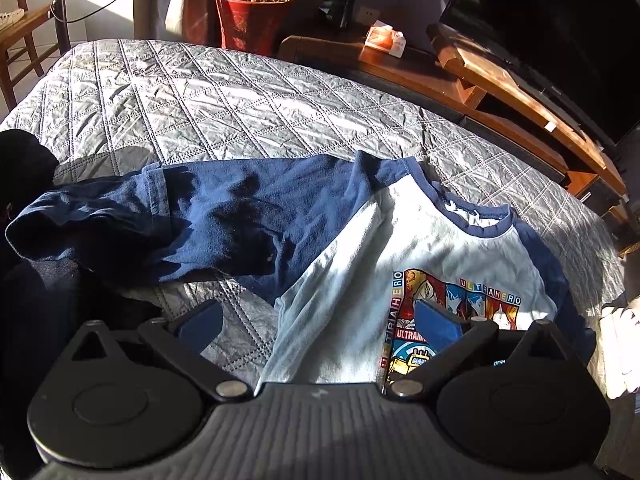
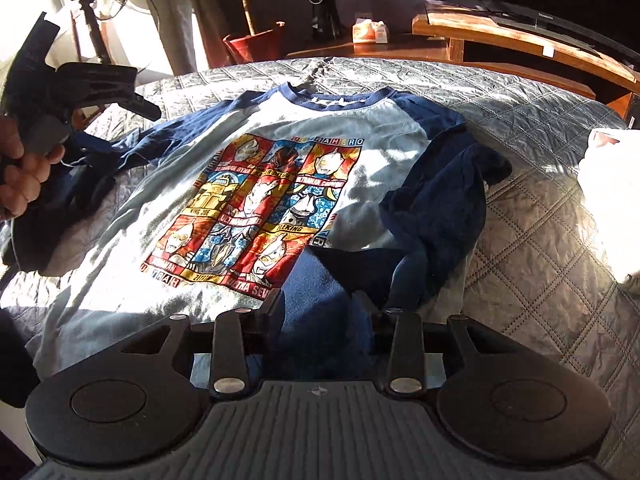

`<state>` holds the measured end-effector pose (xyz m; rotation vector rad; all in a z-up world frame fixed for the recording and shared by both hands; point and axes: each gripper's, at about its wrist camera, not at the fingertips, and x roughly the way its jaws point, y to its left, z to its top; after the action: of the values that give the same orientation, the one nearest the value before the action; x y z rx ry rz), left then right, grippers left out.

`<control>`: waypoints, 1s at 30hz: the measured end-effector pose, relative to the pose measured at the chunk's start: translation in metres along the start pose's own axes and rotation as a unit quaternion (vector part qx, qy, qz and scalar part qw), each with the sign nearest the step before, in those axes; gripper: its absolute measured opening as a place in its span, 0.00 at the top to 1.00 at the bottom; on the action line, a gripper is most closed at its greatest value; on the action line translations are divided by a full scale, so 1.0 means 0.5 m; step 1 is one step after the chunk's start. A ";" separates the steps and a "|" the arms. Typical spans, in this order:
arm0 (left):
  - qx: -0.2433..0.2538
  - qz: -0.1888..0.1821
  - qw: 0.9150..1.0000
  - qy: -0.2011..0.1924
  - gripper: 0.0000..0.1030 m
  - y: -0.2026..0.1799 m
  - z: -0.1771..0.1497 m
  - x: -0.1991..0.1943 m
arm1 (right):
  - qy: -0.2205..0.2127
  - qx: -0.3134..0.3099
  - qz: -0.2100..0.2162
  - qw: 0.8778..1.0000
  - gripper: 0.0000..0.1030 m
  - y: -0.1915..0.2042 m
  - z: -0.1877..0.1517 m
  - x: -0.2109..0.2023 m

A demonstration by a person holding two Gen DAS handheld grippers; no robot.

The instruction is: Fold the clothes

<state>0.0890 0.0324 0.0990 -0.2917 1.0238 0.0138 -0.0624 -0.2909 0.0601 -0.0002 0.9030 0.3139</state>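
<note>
A light blue shirt (image 2: 132,224) with navy raglan sleeves and a colourful hero print (image 2: 260,208) lies face up on a quilted bed. In the left wrist view the shirt (image 1: 340,280) has its long navy sleeve (image 1: 200,216) stretched out to the left. My left gripper (image 1: 318,320) is open and empty above the shirt's left side; it also shows in the right wrist view (image 2: 120,92), held in a hand. My right gripper (image 2: 320,304) is shut on a fold of navy cloth (image 2: 316,300), the end of the right sleeve (image 2: 440,216), which is bunched and pulled over the shirt's lower right.
The grey quilted bedspread (image 1: 200,92) covers the bed. Dark clothing (image 1: 24,168) lies at the left edge. A white garment (image 2: 612,184) sits at the right. Beyond the bed stand a red plant pot (image 1: 252,20), a wooden TV stand (image 1: 520,92) and a television (image 1: 560,32).
</note>
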 end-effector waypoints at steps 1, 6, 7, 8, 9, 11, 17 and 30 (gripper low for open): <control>-0.001 0.000 1.000 0.000 0.01 0.000 0.000 0.001 | -0.007 0.004 -0.001 1.000 0.57 0.000 0.000 0.001; 0.000 0.000 1.000 0.002 0.01 -0.001 0.000 0.004 | -0.030 0.074 0.007 0.997 0.47 -0.043 -0.011 0.014; 0.000 0.000 1.000 0.002 0.01 -0.001 0.000 0.003 | -0.028 0.087 0.014 0.996 0.45 -0.054 -0.017 0.019; 0.000 -0.001 1.000 0.002 0.01 -0.001 0.000 0.003 | -0.026 0.100 0.022 0.994 0.44 -0.065 -0.023 0.023; 0.000 -0.002 1.000 0.001 0.01 -0.002 0.001 0.002 | -0.024 0.113 0.029 0.993 0.42 -0.076 -0.029 0.028; 0.002 -0.002 1.000 0.000 0.01 -0.004 0.000 0.001 | -0.023 0.118 0.039 0.992 0.39 -0.084 -0.041 0.035; 0.005 0.000 1.000 0.003 0.01 -0.006 -0.003 0.004 | -0.028 0.098 0.041 0.994 0.94 -0.062 -0.038 0.018; 0.000 -0.002 1.000 0.003 0.01 0.000 0.000 0.001 | -0.079 0.033 0.124 0.989 0.96 0.113 0.059 -0.091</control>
<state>0.0893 0.0322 0.0984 -0.2938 1.0300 0.0081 -0.0810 -0.2454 0.1209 0.1968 0.7548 0.5090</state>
